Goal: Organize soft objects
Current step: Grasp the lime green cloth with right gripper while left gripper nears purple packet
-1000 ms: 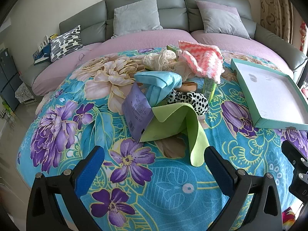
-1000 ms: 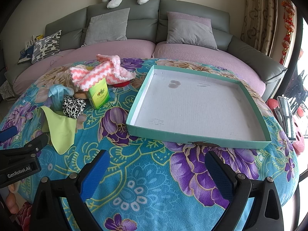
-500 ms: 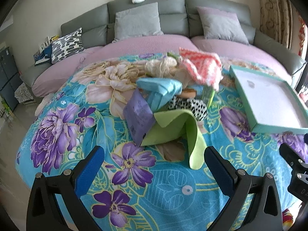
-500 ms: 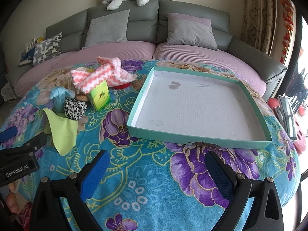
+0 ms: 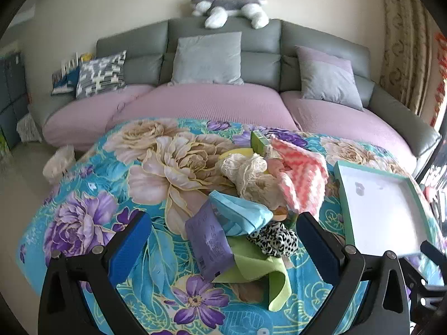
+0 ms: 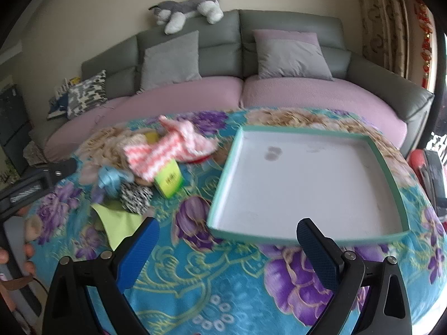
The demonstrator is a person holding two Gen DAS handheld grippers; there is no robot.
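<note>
A pile of soft things lies on the floral blanket (image 5: 92, 217): a pink zigzag cloth (image 5: 301, 176), a cream lace piece (image 5: 251, 176), a light blue cloth (image 5: 240, 215), a purple packet (image 5: 209, 243), a lime green cloth (image 5: 257, 268) and a black-and-white spotted piece (image 5: 275, 238). My left gripper (image 5: 223, 240) is open, its fingers spread either side of the pile's near end. My right gripper (image 6: 227, 245) is open and empty over the blanket, in front of the empty teal-rimmed tray (image 6: 223, 189). The pile shows left of the tray (image 6: 167, 148).
A green-yellow carton (image 6: 169, 180) stands by the pile. A grey sofa with purple seat covers (image 5: 212, 103), cushions and a plush dog (image 5: 229, 8) sits behind. The tray also shows at right in the left wrist view (image 5: 342, 192).
Both grippers have moved forward and tilted up, so the sofa fills more of each view. The left gripper's fingers now flank the pile. Both stay open.
</note>
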